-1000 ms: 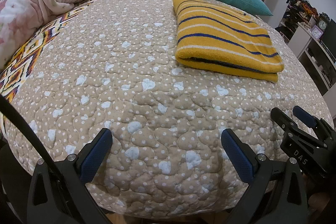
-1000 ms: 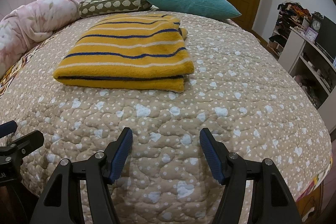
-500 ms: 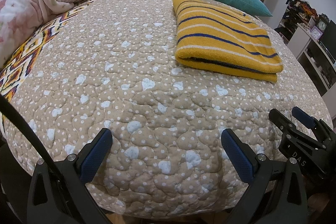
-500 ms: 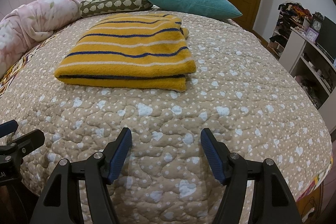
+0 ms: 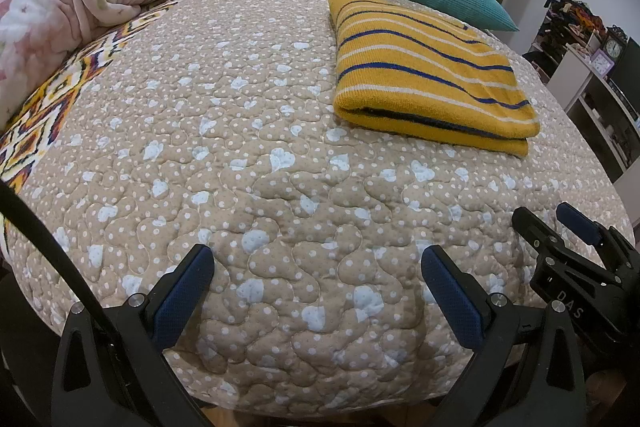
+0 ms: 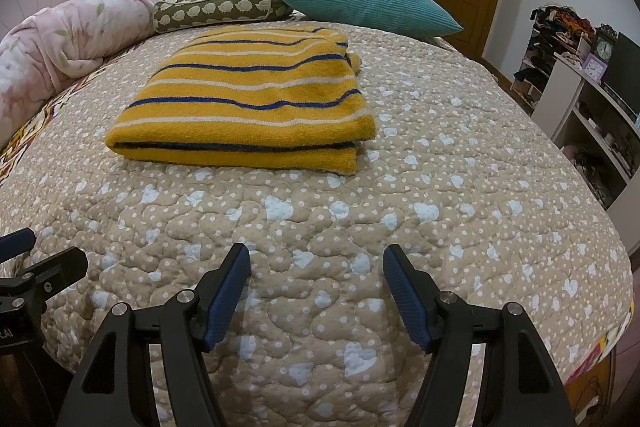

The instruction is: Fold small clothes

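Nothing has shifted over the last second: your left gripper (image 5: 316, 287) and right gripper (image 6: 316, 295) sit spread and empty over the near bed edge, well apart from the folded mustard-yellow, blue-striped knit sweater (image 6: 248, 107) (farther up the dotted beige quilt (image 6: 440, 187)), so this fold looks done.

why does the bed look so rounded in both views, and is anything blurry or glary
Left wrist view: fisheye bends the quilted bedspread into a dome, with dark corners; the folded yellow striped sweater is sharp. Right wrist view: same bulge, soft even light, no strong glare, sweater in focus.
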Tool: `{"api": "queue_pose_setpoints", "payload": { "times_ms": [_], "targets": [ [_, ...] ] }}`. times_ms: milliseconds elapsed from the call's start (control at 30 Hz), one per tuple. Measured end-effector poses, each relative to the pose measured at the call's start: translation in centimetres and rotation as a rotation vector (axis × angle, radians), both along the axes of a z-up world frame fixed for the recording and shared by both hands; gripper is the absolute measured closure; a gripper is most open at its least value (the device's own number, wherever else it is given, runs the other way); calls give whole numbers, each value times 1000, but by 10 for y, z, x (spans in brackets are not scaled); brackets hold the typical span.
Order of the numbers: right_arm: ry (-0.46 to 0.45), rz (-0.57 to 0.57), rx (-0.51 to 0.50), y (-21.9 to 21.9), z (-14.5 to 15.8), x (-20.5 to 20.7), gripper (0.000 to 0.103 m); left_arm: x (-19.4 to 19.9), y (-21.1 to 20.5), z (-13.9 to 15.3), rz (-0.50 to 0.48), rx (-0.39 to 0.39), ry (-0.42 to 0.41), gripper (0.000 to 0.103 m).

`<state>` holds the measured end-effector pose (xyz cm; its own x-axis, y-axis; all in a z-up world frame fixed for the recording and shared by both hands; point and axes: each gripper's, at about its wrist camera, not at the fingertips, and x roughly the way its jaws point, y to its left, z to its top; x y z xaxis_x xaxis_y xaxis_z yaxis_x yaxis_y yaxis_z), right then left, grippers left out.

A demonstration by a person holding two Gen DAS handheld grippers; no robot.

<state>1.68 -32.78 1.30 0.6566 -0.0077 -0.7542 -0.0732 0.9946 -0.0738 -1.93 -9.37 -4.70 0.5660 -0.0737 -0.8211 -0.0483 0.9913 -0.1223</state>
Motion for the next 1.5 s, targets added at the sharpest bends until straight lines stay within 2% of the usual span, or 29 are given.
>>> {"api": "queue_pose_setpoints", "payload": {
  "times_ms": [633,1033,1500],
  "targets": [
    [-4,9,-6,4,0,1,29,-4,3,7,48,94,-55,0],
    [-12,15,-8,3,2,-1,28,-2,2,4,34,60,-42,0],
    [-11,21,-13,5,1,0,28,-1,2,1,36,62,-33,0]
  ]
}}
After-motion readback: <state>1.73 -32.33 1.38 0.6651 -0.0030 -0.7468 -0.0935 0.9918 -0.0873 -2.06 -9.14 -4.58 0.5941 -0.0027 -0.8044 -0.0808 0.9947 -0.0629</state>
